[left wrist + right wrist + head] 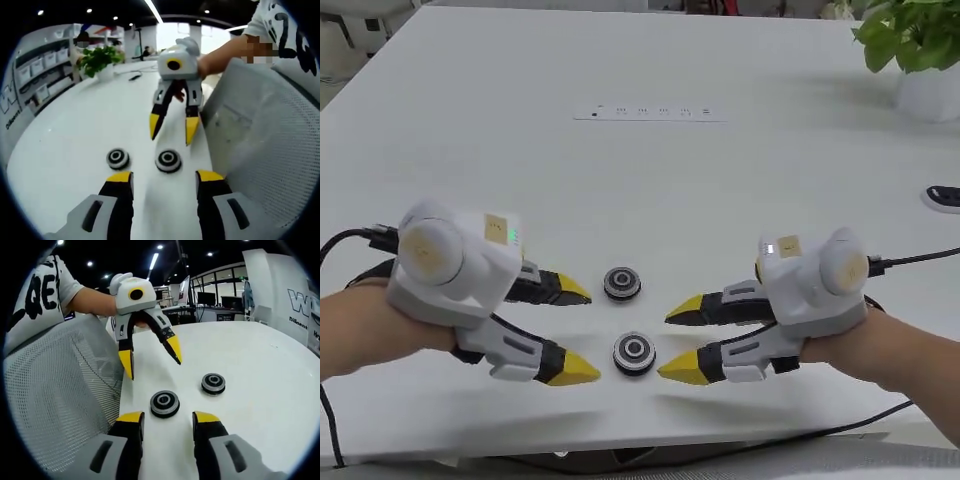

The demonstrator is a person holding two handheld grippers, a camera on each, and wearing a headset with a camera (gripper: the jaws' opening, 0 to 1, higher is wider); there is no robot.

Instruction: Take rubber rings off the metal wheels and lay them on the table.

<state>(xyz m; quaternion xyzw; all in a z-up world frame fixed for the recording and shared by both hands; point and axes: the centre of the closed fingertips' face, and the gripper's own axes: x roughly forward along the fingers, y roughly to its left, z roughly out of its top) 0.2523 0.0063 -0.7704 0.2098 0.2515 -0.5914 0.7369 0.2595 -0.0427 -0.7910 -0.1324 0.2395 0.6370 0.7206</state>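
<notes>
Nearest: left gripper (586,333) and right gripper (667,343), low over table (620,180), tips facing each other, both pairs of jaws spread wide and holding nothing. Between them near wheel (634,352), flat on its side, hub hole up, black ring (616,353) not yet off its rim; centred just ahead of each jaw gap in both gripper views. Far wheel (621,283) close beyond, apart from near wheel, likewise ringed, nearer the far jaws. Right tips seemingly a shade closer to near wheel. Likely next: close in level, pinch at rim.
</notes>
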